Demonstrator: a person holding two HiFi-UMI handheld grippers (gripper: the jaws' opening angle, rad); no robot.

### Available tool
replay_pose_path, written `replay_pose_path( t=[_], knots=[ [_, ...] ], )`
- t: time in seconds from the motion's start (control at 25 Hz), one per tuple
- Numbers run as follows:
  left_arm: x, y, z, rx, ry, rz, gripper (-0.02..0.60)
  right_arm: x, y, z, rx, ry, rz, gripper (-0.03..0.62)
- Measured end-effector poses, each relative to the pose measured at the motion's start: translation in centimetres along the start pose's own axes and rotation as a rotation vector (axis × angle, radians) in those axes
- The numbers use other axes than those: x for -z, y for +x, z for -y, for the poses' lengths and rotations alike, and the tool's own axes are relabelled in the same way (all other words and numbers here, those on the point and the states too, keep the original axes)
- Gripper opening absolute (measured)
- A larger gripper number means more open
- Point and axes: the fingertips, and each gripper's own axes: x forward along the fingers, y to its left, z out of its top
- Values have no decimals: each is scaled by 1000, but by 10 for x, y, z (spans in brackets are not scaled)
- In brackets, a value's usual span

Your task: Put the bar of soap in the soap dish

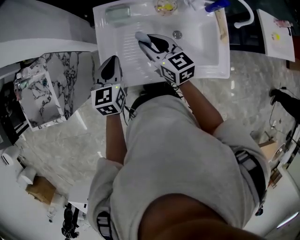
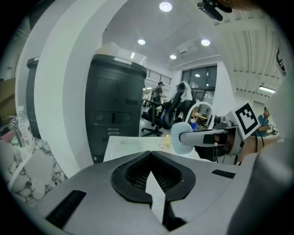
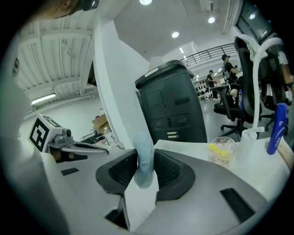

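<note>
Hands first: my left gripper (image 1: 111, 62) is nearest me at the sink's (image 1: 201, 44) front rim, closed on nothing. Further out over the basin, my right gripper (image 1: 146, 43) pinches the bar of soap (image 3: 144, 160) on edge, its long axis upright between the pads. The soap dish (image 1: 117, 14) lies ahead and left of it on the far rim, apparently empty. A clear cup (image 1: 165, 6) beside the dish holds something yellow.
</note>
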Motion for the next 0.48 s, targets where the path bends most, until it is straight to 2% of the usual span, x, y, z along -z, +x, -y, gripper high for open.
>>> replay_pose_path(
  t=[0.24,0.48],
  knots=[
    [11,33,-8,-11,-24,-49,18,15,21,24,-22,-19,-60,114],
    [15,54,-15,-17,-27,-90,18,13,36,39,-18,-96,-95,114]
  ],
)
